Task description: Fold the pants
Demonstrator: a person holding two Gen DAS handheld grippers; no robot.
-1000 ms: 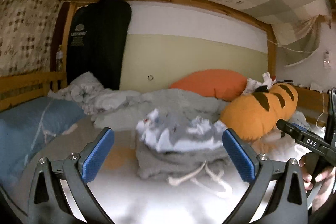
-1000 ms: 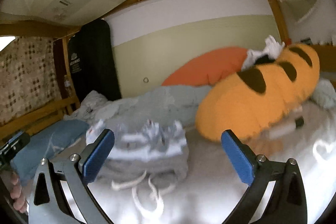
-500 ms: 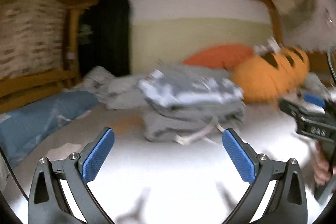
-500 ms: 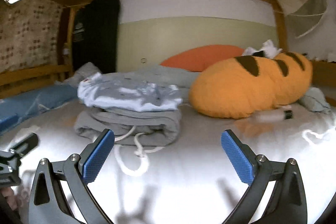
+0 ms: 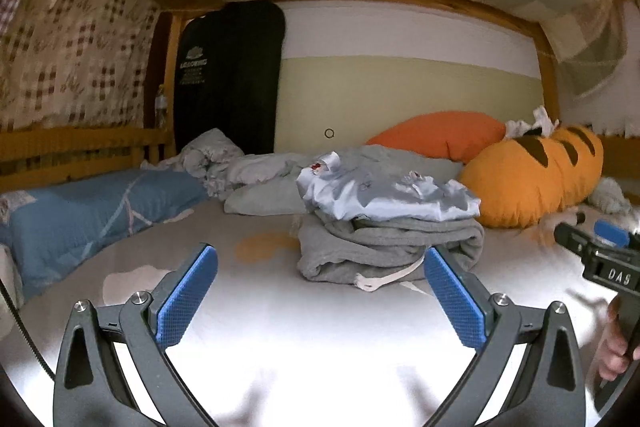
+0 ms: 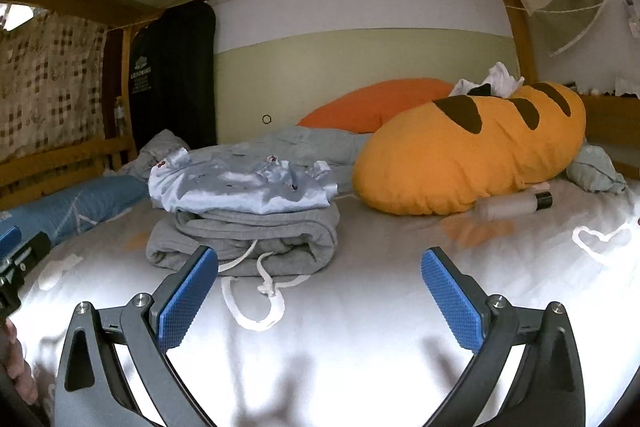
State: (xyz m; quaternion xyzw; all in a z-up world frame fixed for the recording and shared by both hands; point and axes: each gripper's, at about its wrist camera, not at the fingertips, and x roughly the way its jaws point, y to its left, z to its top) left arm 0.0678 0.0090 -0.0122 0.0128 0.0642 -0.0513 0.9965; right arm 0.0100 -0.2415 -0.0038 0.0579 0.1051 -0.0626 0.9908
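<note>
Folded grey pants [image 5: 384, 247] [image 6: 244, 243] lie on the white bed sheet [image 5: 312, 339] [image 6: 360, 307], their white drawstring [image 6: 256, 291] trailing toward me. On top of them rests a folded pale blue garment [image 5: 384, 195] [image 6: 240, 187]. My left gripper [image 5: 320, 297] hovers open low over the sheet, short of the stack, with nothing between its fingers. Just as empty, my right gripper [image 6: 318, 297] stands open in front of the stack and a little to its right. Each view catches the other gripper at its edge, held by a hand [image 5: 612, 359].
A long orange plush pillow with dark stripes [image 6: 472, 155] and an orange cushion [image 5: 440, 139] lie at the back right. A blue pillow [image 5: 88, 211] is at the left, crumpled grey bedding [image 5: 256, 171] behind the stack. A white bottle [image 6: 516, 205] lies by the plush. A wooden rail [image 5: 76, 147] borders the left.
Both grippers have drawn back and dropped lower over the sheet, so the stack now sits farther off. Both stay open and empty. The stack has not moved.
</note>
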